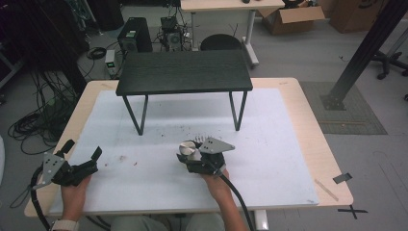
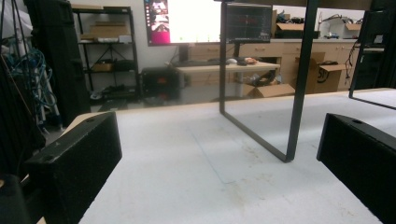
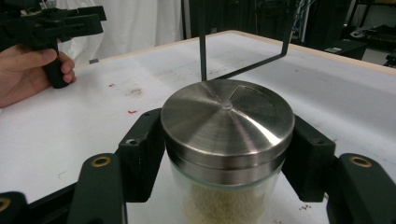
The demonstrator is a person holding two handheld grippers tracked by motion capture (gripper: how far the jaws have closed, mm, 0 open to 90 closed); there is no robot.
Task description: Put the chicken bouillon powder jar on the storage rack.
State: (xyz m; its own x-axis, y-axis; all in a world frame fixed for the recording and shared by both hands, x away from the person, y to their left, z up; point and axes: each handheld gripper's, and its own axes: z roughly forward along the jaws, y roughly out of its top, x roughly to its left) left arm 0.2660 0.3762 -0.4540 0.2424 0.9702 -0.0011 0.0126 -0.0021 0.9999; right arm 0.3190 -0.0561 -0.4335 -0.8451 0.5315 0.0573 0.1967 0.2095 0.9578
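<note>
A small glass jar point(image 3: 227, 119) with a brushed steel lid and white grains inside stands on the white mat. My right gripper point(image 3: 227, 154) is shut on it, one black jaw pressing each side just below the lid. From above, the jar point(image 1: 187, 147) sits at the mat's middle front, at the tip of the right gripper point(image 1: 191, 154). My left gripper point(image 1: 82, 150) hovers at the front left corner, open, nothing between its wide jaws point(image 2: 217, 163). The right gripper view has the left gripper point(image 3: 51, 23) and its hand at upper left.
A low black shelf point(image 1: 185, 72) on thin metal legs point(image 2: 294, 93) stands at the back of the white mat point(image 1: 269, 139). Small red and brown specks point(image 1: 122, 159) dot the mat. Cables and computer gear lie on the floor beyond the table's far left.
</note>
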